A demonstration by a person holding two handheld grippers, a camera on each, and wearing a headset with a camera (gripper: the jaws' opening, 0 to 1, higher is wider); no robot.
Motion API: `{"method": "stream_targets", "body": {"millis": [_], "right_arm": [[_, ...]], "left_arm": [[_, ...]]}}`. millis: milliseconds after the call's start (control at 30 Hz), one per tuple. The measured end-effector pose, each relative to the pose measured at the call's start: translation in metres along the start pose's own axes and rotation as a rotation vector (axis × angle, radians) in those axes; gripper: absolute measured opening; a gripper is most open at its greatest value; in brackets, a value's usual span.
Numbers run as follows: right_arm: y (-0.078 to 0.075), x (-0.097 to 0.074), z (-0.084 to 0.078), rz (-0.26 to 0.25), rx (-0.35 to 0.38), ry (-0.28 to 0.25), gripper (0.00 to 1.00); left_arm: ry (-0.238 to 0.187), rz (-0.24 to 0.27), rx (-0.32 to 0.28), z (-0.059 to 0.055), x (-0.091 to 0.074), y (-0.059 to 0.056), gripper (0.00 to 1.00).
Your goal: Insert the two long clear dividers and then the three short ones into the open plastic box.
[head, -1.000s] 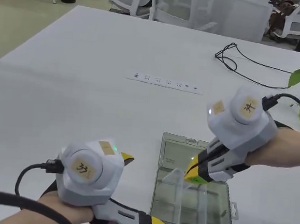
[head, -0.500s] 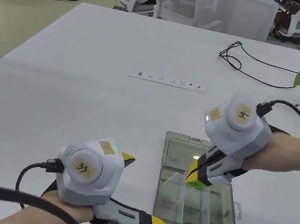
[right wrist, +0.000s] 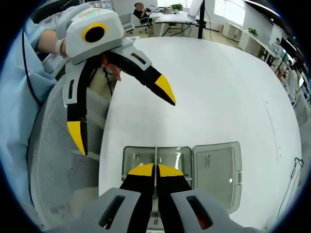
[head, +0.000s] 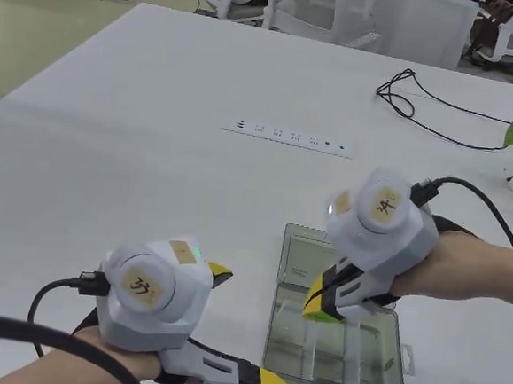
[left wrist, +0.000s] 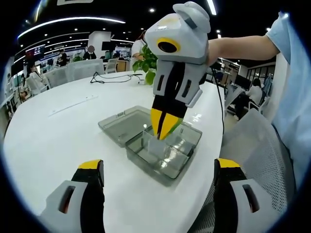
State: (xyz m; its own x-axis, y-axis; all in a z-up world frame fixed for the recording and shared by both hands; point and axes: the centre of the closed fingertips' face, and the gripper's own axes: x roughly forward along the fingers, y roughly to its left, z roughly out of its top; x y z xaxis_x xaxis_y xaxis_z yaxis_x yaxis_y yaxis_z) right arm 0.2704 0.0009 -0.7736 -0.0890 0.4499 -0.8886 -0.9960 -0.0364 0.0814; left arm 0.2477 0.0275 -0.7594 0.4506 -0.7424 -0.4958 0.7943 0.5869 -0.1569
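Insertion of one clear divider (right wrist: 155, 154) is the step in hand, as I judge it. My right gripper (head: 318, 309) has its jaws pressed together on the thin upper edge of this piece. It holds the piece upright over the open plastic box (head: 273, 340), and the lower edge seems to be inside the walls. I cannot tell if it is a long one or a short one. The next move calls for a straight push down, keeping the piece vertical so that its ends find their slots. My left gripper (left wrist: 159, 165) is near the box, jaws wide apart, holding nothing. The lid (head: 307, 254) lies flat on the far side.
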Motion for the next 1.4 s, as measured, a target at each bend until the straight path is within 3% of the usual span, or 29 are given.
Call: {"method": "stream_targets", "body": {"millis": [700, 1067, 1400], "right_arm": [[-0.001, 0.03, -0.012, -0.007, 0.009, 0.04, 0.02], [-0.002, 0.037, -0.016, -0.034, -0.006, 0.083, 0.01], [-0.001, 0.036, -0.017, -0.037, -0.039, 0.074, 0.02]], "left_arm": [[0.005, -0.003, -0.003, -0.001, 0.0, 0.0, 0.95], [0.005, -0.009, 0.002, 0.0, 0.0, -0.002, 0.95], [0.002, -0.018, 0.014, 0.003, 0.003, -0.005, 0.95]]}}
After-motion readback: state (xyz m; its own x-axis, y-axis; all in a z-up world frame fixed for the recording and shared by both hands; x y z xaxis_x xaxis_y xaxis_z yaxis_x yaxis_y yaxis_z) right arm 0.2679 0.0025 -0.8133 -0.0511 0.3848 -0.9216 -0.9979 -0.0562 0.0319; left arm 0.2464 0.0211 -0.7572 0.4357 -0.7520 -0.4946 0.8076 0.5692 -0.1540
